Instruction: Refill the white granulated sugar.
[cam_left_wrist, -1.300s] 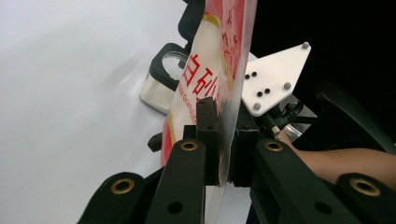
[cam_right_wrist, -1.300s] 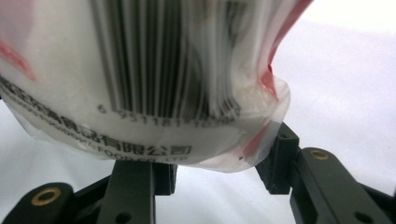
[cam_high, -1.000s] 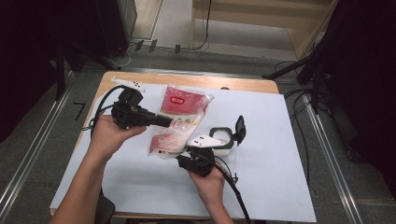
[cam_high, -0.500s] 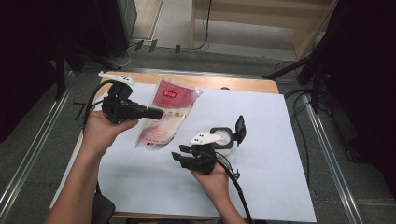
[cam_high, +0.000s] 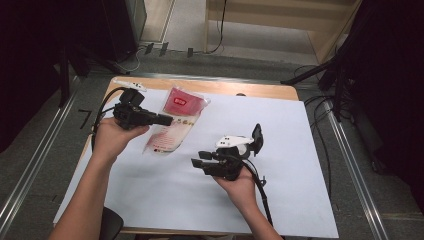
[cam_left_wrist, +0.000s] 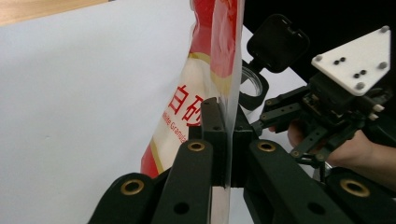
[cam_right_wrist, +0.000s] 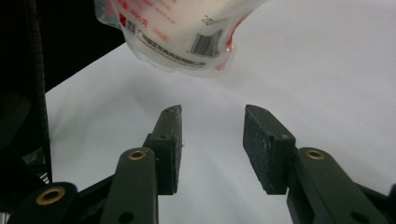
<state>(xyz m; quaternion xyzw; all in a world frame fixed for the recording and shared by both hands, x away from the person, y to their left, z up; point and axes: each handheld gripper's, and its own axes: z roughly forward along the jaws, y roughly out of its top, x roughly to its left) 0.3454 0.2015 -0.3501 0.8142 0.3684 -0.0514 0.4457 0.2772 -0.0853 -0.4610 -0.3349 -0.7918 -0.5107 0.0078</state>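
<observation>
red-and-white pouch (cam_high: 174, 126), white table sheet (cam_high: 300, 150)

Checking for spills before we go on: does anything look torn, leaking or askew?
Nothing stands out. The left gripper pinches the sugar bag by its edge; no spill shows on the white sheet.

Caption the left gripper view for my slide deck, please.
Left gripper clamps the edge of a red-and-white bag above the white sheet.

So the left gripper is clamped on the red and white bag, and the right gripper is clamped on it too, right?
Not quite. The left gripper is clamped on the red and white bag, but the right gripper is open with nothing between its pads; the right gripper view shows the bag ahead of it, untouched.
</observation>
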